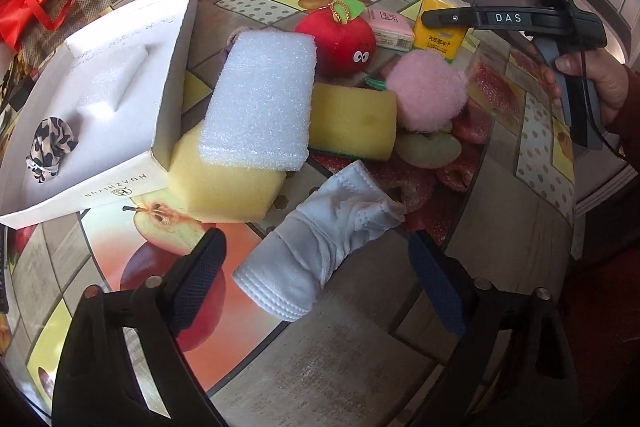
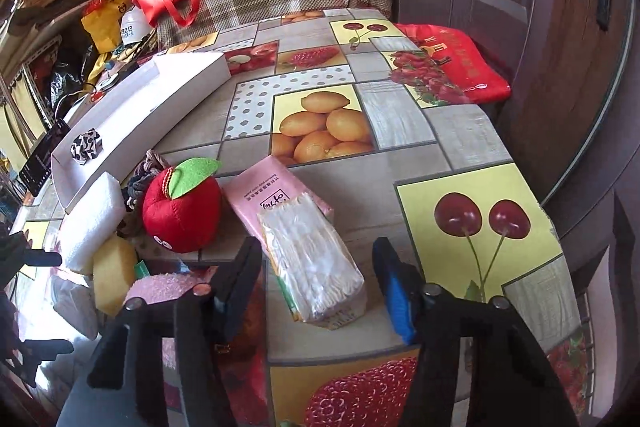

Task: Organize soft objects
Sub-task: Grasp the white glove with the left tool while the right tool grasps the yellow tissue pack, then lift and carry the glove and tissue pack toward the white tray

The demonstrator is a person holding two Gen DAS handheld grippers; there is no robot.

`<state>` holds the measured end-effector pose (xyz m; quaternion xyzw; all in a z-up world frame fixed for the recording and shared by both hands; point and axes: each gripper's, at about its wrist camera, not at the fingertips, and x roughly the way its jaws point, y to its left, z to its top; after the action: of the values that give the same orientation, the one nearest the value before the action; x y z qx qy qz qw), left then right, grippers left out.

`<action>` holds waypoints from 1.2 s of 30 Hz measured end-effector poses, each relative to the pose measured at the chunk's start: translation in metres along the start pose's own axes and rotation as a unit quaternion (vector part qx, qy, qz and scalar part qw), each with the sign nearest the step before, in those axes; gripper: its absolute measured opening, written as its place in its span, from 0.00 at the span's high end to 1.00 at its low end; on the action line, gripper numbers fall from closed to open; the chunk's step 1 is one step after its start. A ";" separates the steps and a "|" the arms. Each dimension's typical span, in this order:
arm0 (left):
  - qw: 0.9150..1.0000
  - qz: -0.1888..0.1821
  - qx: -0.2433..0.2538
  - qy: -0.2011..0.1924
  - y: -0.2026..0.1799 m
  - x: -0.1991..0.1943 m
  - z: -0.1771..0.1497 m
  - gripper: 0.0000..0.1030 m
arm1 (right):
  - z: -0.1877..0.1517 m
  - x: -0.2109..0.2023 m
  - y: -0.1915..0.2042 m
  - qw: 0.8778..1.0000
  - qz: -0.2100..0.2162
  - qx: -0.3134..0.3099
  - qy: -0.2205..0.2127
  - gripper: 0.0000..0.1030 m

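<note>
Left gripper (image 1: 316, 287): wide, astride white glove (image 1: 320, 239), untouched. Right gripper (image 2: 316, 283): wide around tissue pack (image 2: 312, 267). Risk: limp glove slipping.

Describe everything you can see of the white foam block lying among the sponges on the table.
The white foam block is a thick rectangular slab with a grainy, glistening surface, like packing foam, and rounded corners. It lies tilted, its near end propped on a yellow sponge, one long side next to the white box. A second yellow sponge sits beside it and the red plush apple behind it. Neither claw touches it.
</note>
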<state>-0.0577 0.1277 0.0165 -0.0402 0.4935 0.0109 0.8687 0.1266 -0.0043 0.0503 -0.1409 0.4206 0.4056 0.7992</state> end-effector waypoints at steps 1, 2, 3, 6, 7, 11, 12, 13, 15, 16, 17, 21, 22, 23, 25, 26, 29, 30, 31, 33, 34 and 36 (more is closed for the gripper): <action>1.000 0.005 0.000 0.010 0.000 0.003 -0.001 0.51 | -0.001 -0.003 -0.001 1.000 0.003 0.002 0.000 0.73; 1.000 0.005 0.001 0.018 -0.001 0.006 -0.003 0.56 | -0.002 -0.006 -0.003 1.000 0.008 0.008 -0.002 0.75; 1.000 0.004 0.006 0.016 -0.004 0.005 -0.006 0.59 | -0.002 -0.011 -0.004 1.000 0.013 0.016 -0.006 0.75; 1.000 -0.007 0.008 0.008 -0.010 -0.003 -0.011 0.62 | 0.001 -0.031 -0.007 0.999 0.026 0.036 -0.026 0.76; 1.000 -0.009 0.006 0.001 -0.012 -0.007 -0.013 0.62 | 0.002 -0.039 -0.006 0.998 0.028 0.039 -0.036 0.75; 0.999 -0.015 -0.029 -0.043 -0.003 -0.038 -0.017 0.62 | 0.017 -0.077 0.000 0.994 0.037 0.048 -0.087 0.76; 0.997 -0.013 -0.040 -0.057 0.002 -0.048 -0.017 0.62 | 0.022 -0.086 0.003 0.993 0.040 0.048 -0.101 0.76; 0.996 -0.008 -0.052 -0.072 0.007 -0.060 -0.016 0.62 | 0.027 -0.095 0.006 0.991 0.045 0.047 -0.115 0.76; 0.992 0.004 -0.077 -0.102 0.019 -0.082 -0.016 0.62 | 0.038 -0.112 0.015 0.987 0.056 0.046 -0.144 0.76; 0.988 0.010 -0.090 -0.121 0.026 -0.096 -0.016 0.62 | 0.043 -0.120 0.020 0.985 0.062 0.045 -0.156 0.76; 0.985 0.016 -0.104 -0.140 0.033 -0.109 -0.015 0.62 | 0.048 -0.128 0.025 0.982 0.069 0.044 -0.169 0.76; 0.964 0.061 -0.148 -0.214 0.058 -0.166 -0.013 0.62 | 0.064 -0.152 0.046 0.972 0.097 0.033 -0.213 0.76; 0.957 0.076 -0.157 -0.230 0.065 -0.181 -0.014 0.62 | 0.068 -0.157 0.051 0.969 0.104 0.029 -0.220 0.76; 0.950 0.091 -0.166 -0.247 0.073 -0.198 -0.015 0.61 | 0.073 -0.161 0.055 0.967 0.111 0.026 -0.227 0.76; 0.934 0.121 -0.187 -0.279 0.089 -0.232 -0.020 0.61 | 0.081 -0.168 0.062 0.963 0.124 0.019 -0.238 0.76; 0.925 0.134 -0.198 -0.294 0.097 -0.248 -0.022 0.61 | 0.086 -0.171 0.065 0.961 0.129 0.015 -0.243 0.76; 0.896 0.176 -0.226 -0.340 0.117 -0.297 -0.033 0.61 | 0.096 -0.180 0.073 0.955 0.143 0.012 -0.260 0.76; 0.887 0.188 -0.232 -0.352 0.122 -0.312 -0.035 0.61 | 0.098 -0.182 0.074 0.953 0.150 0.012 -0.263 0.76; 0.879 0.199 -0.238 -0.363 0.126 -0.325 -0.039 0.61 | 0.101 -0.184 0.076 0.951 0.156 0.011 -0.267 0.76; 0.867 0.212 -0.245 -0.379 0.131 -0.344 -0.043 0.61 | 0.105 -0.187 0.080 0.948 0.163 0.005 -0.274 0.76; 0.863 0.217 -0.247 -0.384 0.132 -0.350 -0.045 0.61 | 0.108 -0.188 0.082 0.947 0.164 0.002 -0.277 0.76; 0.856 0.227 -0.248 -0.393 0.133 -0.359 -0.048 0.61 | 0.111 -0.190 0.085 0.944 0.169 -0.003 -0.282 0.76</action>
<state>-0.2904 0.2635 0.2928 -0.1338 0.0876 0.3452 0.9248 0.0629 0.0116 0.2770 0.0503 0.1942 0.5591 0.8045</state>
